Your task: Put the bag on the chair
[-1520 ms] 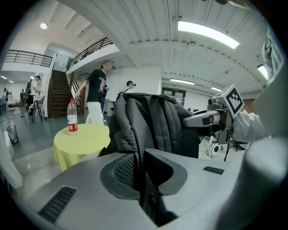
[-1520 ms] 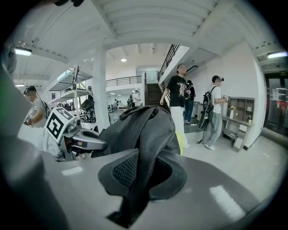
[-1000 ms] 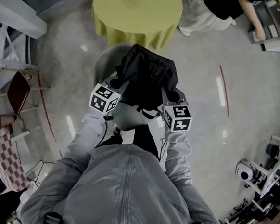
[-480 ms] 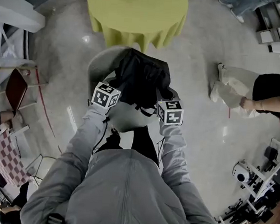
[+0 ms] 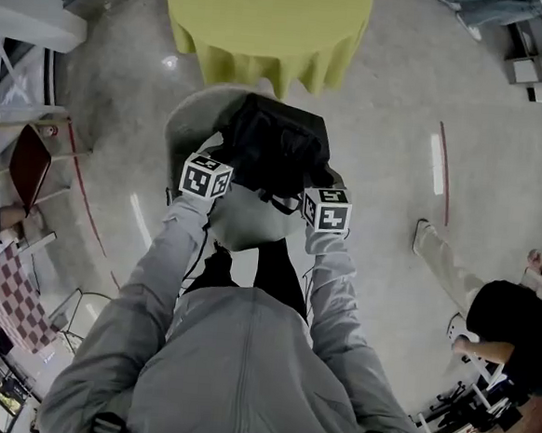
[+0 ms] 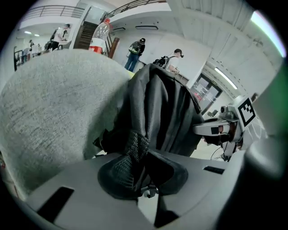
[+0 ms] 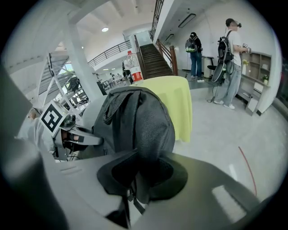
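Just before the rounded grey fabric chair, the left gripper and right gripper still pinch the black fabric backpack, now lowered onto the chair seat, their jaws beginning to open, so release seems near; beyond the chair, a round yellow-green table.

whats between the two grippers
The black bag, in the head view; left gripper and right gripper each have its fabric between their opening jaws.

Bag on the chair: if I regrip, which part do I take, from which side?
Probably take the bag by its mesh strap edges, from the near side: it stands upright against the chair back, straps facing you. Left gripper and right gripper jaws are opening, fabric between them.
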Available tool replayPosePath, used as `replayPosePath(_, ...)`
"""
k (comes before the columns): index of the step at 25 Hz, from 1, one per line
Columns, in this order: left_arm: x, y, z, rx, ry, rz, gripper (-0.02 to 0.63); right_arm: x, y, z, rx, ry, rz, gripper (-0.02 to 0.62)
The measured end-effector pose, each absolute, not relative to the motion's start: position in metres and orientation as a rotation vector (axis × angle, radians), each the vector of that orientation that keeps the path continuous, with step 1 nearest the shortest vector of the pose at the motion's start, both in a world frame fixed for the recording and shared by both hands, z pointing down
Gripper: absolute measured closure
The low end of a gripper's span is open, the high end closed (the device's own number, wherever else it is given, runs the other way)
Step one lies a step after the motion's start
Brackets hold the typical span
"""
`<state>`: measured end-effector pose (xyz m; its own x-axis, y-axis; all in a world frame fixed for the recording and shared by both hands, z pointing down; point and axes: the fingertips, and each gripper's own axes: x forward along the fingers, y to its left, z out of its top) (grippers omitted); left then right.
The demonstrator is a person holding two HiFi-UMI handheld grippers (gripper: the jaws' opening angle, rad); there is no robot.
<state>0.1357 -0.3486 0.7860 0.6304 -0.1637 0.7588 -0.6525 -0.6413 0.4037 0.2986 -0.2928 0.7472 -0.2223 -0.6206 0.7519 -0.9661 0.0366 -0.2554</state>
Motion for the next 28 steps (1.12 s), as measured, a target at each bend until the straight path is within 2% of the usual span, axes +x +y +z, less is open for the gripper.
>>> replayPosePath(6,0.135,-0.348,0.796,2.125,-0.686,0.843,0.545,0.307,-0.293,0.759,1.609,-1.826,1.097,0.513)
replayPosePath(8,0.133,-0.346,0.799,2.111,-0.705,0.832,0.533,0.308,-0.290,0.760,1.612,-1.804,1.077,0.466)
replayPosePath(10,0.128,-0.347,0.799,2.117,-0.725,0.839,0.494,0.307,-0.288,0.759,1.612,-1.803,1.056,0.421)
replayPosePath(12,0.123,-0.346,0.797,2.135,-0.740,0.857,0.483,0.306,-0.286,0.756,1.617,-1.809,1.049,0.409)
replayPosePath(16,0.109,-0.342,0.793,2.147,-0.760,0.869,0.460,0.307,-0.276,0.747,1.647,-1.809,1.034,0.399)
replayPosePath(28,0.052,-0.329,0.744,2.242,-0.847,0.822,0.462,0.338,-0.220,0.679,1.914,-1.708,0.935,0.393)
